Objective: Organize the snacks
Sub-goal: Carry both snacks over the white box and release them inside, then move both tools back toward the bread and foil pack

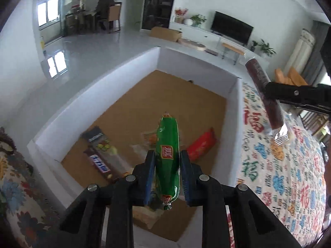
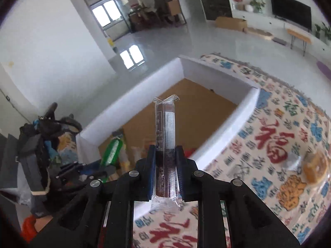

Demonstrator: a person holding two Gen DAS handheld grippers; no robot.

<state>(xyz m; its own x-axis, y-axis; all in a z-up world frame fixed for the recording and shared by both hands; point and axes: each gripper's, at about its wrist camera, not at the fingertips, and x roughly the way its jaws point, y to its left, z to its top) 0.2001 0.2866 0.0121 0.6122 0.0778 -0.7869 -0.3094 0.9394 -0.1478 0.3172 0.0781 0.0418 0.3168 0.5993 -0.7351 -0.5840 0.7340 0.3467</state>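
My left gripper (image 1: 167,158) is shut on a green sausage-shaped snack (image 1: 167,144) and holds it above the open white box (image 1: 99,95). Inside the box lie a dark snack bar with blue lettering (image 1: 99,163), a red packet (image 1: 201,146) and some clear-wrapped snacks. My right gripper (image 2: 165,152) is shut on a long brown stick in a clear wrapper (image 2: 165,128), just over the box's near rim. That stick (image 1: 262,91) and gripper also show at the right of the left wrist view; the green snack (image 2: 112,150) shows in the right wrist view.
The box sits on a table covered by a cloth with coloured characters (image 2: 275,144). A wrapped round pastry (image 2: 314,165) lies on the cloth at the right. Beyond are a shiny floor, a TV (image 1: 231,28) on a low cabinet, and a person seated at a far table (image 1: 104,6).
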